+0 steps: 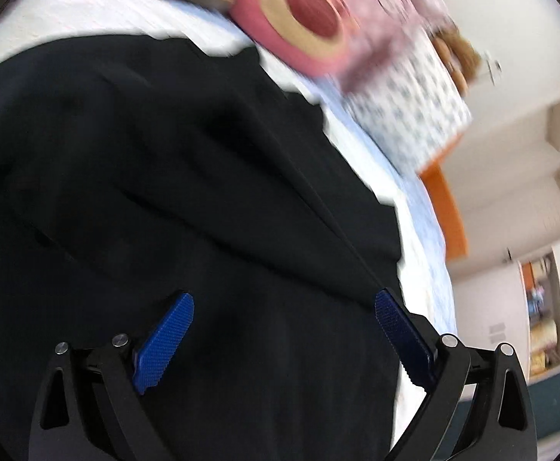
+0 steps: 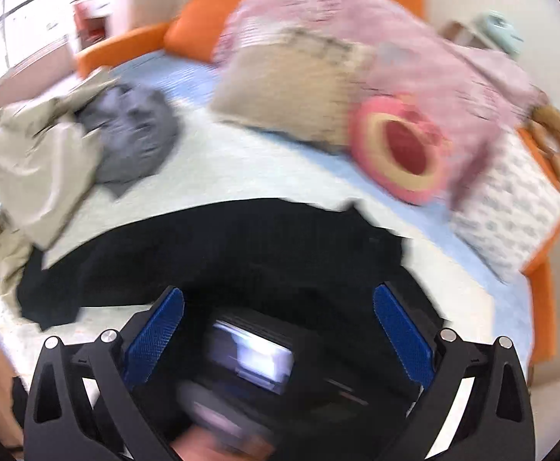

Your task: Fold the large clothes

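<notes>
Both the left gripper (image 1: 284,340) and right gripper (image 2: 278,340) tilt downward, jaws wide and empty, over the black garment (image 1: 164,192) at frame centre.

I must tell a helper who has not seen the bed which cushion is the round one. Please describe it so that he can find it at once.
Look at the bed with the pale blue cover and the orange frame. Toward its head, pillows lie in a heap: a beige pillow and a pink blanket. The round cushion lies in front of them; it alone is ring-shaped, pink outside, cream inside, with a red centre.
</notes>
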